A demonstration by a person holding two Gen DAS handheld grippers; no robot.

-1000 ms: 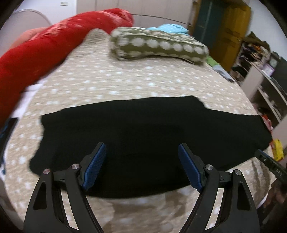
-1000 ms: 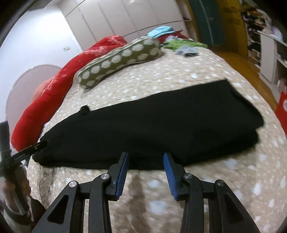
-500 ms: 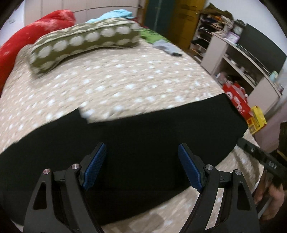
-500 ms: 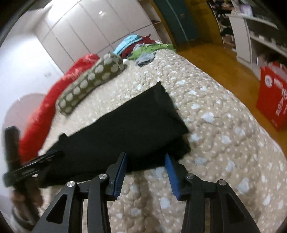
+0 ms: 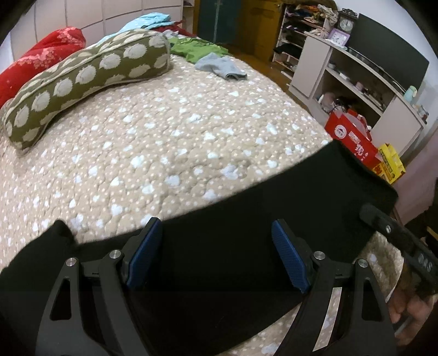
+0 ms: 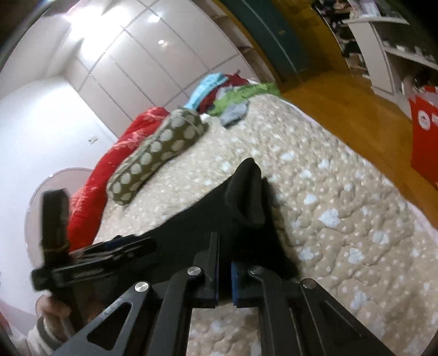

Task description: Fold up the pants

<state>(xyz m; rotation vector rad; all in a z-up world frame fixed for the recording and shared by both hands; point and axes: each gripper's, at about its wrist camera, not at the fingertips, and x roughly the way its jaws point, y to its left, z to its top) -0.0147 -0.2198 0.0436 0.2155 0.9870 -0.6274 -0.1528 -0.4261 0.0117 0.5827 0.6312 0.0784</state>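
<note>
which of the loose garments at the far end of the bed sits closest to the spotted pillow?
The green garment, lying just past the spotted pillow's far end. The grey one lies further right; the light blue one is behind, further back.

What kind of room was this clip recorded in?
Almost certainly a home bedroom: a bed under a spotted quilt, a long pillow with loose clothes behind it, and white wardrobe doors along the wall.
</note>
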